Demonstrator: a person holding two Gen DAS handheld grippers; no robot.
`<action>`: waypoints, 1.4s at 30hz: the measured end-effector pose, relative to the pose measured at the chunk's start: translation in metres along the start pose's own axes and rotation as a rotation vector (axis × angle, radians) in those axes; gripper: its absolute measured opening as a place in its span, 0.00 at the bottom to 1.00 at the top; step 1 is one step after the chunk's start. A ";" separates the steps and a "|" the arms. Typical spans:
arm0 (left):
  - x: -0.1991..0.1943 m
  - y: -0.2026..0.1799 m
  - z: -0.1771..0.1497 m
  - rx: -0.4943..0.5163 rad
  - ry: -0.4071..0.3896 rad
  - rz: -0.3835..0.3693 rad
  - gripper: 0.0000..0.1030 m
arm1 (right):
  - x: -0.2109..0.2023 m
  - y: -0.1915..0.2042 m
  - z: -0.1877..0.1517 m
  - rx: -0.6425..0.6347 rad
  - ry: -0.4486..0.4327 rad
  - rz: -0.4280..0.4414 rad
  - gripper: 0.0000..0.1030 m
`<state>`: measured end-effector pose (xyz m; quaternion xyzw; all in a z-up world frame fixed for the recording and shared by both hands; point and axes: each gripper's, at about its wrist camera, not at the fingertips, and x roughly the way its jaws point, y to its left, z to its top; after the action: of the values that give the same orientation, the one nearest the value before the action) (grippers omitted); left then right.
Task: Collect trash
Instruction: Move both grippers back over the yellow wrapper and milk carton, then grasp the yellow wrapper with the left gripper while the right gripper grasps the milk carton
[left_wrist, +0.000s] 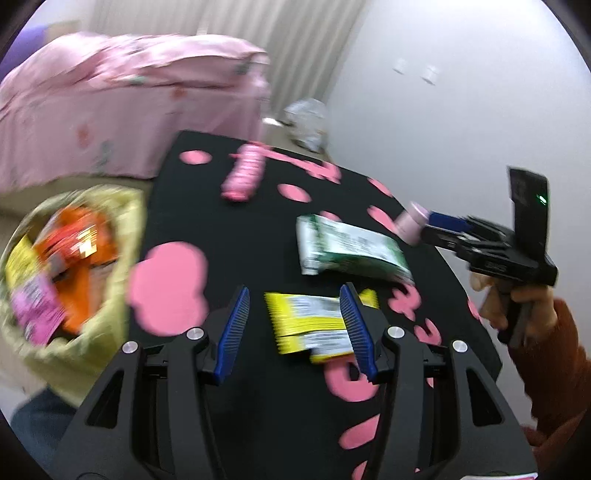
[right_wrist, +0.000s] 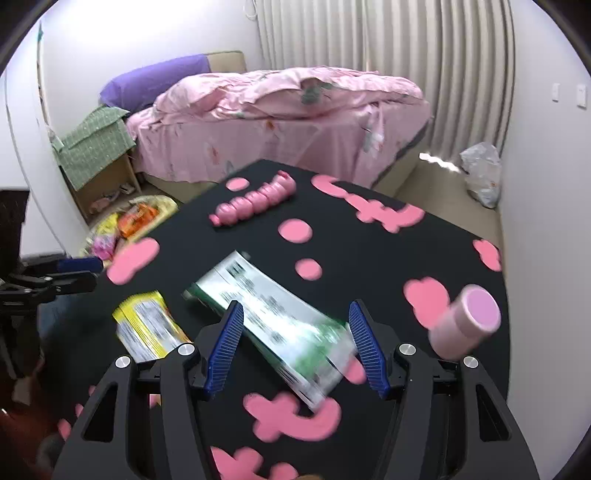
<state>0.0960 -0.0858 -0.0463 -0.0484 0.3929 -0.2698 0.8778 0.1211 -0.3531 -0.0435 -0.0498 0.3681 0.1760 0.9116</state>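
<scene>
On the black table (right_wrist: 369, 258) with pink shapes, two flat wrappers are being shown lying side by side but apart: a yellow wrapper (right_wrist: 147, 325) and a green-and-white wrapper (right_wrist: 273, 317). Printing is being seen on both, yet it is blurred and no word or brand can be read. The left gripper (left_wrist: 297, 325) is being held wide open above the yellow wrapper (left_wrist: 310, 321), gripping nothing. The right gripper (right_wrist: 295, 343) is likewise being held wide open over the green-and-white wrapper (left_wrist: 351, 247), empty. A pink cylinder (right_wrist: 465, 321) is being seen at the table's right edge, and a pink ribbed bottle (right_wrist: 255, 201) is lying on its side at the far end. A yellow-green bag (left_wrist: 107, 258) beside the table is being shown up close only by the left camera, with orange, yellow and pink packets inside. A bed (right_wrist: 280, 118) with pink bedding, a purple pillow (right_wrist: 155, 79) and a white plastic bag (right_wrist: 480, 177) on the floor are being shown clearly only by the right camera.
</scene>
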 end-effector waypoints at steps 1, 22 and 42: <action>0.005 -0.007 0.002 0.029 0.009 -0.011 0.48 | 0.000 -0.003 -0.004 0.003 0.002 -0.008 0.55; 0.038 -0.020 -0.028 0.081 0.234 -0.186 0.48 | -0.008 -0.024 -0.074 0.097 0.040 0.003 0.55; 0.068 -0.047 -0.023 0.345 0.230 0.155 0.56 | 0.016 -0.012 -0.014 -0.045 -0.033 0.198 0.55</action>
<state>0.0956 -0.1573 -0.0933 0.1640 0.4410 -0.2687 0.8405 0.1274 -0.3631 -0.0653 -0.0307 0.3521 0.2740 0.8944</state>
